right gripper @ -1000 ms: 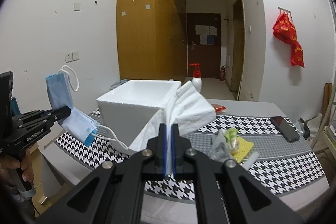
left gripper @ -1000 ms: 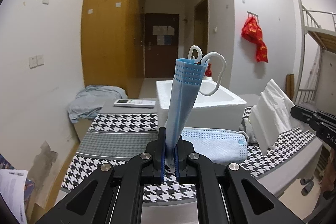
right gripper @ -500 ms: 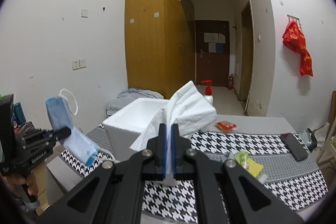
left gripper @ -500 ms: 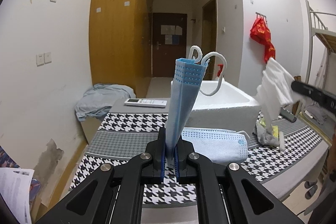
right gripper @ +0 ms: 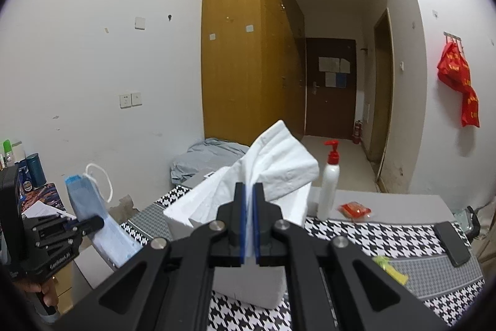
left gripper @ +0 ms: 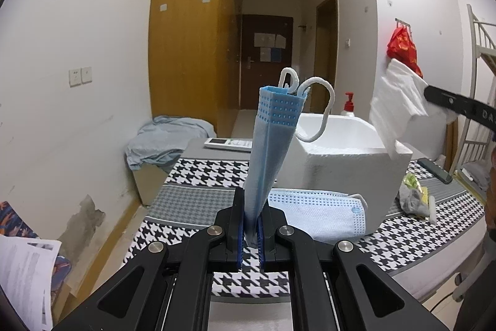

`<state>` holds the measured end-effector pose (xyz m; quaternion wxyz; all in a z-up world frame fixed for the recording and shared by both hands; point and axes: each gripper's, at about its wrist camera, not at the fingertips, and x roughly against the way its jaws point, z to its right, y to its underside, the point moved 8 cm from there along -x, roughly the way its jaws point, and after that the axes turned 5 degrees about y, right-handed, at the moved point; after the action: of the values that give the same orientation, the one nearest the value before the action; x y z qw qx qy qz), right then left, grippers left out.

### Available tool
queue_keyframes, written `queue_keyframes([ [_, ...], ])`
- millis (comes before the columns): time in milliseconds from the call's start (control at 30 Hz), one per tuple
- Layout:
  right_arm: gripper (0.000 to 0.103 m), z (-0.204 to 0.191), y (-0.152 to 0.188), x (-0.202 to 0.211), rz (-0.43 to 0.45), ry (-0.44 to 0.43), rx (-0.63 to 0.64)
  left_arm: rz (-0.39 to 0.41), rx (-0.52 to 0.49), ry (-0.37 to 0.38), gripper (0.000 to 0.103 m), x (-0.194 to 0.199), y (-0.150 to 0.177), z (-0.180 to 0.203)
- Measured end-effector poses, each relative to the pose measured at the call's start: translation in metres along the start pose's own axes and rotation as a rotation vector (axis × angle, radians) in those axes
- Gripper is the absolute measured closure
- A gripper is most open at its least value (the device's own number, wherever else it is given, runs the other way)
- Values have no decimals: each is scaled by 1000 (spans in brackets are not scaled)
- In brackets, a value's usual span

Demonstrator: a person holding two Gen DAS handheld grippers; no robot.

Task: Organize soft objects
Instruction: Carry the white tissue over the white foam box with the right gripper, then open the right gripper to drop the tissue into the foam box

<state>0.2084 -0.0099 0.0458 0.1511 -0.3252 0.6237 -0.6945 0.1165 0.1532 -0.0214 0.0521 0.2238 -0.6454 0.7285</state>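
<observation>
My left gripper (left gripper: 250,230) is shut on a folded blue face mask (left gripper: 269,141) that stands up from the jaws, its white ear loops at the top. The other half of this mask (left gripper: 316,214) droops to the right over the table. My right gripper (right gripper: 249,203) is shut on a white tissue (right gripper: 279,166) and holds it just above the near rim of the white foam box (right gripper: 248,284). In the left wrist view the tissue (left gripper: 396,104) hangs over the box's (left gripper: 344,157) right corner. The right wrist view shows the left gripper (right gripper: 90,224) with the mask (right gripper: 86,197) at the left, beside the box.
The table (left gripper: 198,200) has a houndstooth cloth. On it lie a remote (left gripper: 228,144), a pump bottle (right gripper: 329,185), a red packet (right gripper: 355,210), a phone (right gripper: 451,244) and crumpled wrappers (left gripper: 414,197). A grey cloth heap (left gripper: 164,145) sits by the wall. Papers (left gripper: 24,266) lie at lower left.
The right gripper rose with the tissue and moved over the foam box. The left gripper drifted a little with the mask still held; the box now sits farther right in its view.
</observation>
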Motion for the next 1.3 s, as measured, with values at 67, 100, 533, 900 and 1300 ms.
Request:
queue_keyframes([
  [67, 97, -2, -1, -6, -5, -5, 3, 1, 8, -3, 96, 0, 1, -3],
  [100, 97, -4, -2, -10, -11, -6, 4, 1, 10, -5, 96, 1, 1, -5],
  [533, 97, -10, 9, -52, -100, -26, -17, 13, 27, -3, 96, 1, 1, -15],
  [900, 97, -14, 18, -81, -180, -15, -21, -4, 47, -22, 96, -7, 3, -25],
  [1300, 19, -20, 15, -81, -143, -18, -9, -8, 61, -32, 96, -11, 4, -31],
])
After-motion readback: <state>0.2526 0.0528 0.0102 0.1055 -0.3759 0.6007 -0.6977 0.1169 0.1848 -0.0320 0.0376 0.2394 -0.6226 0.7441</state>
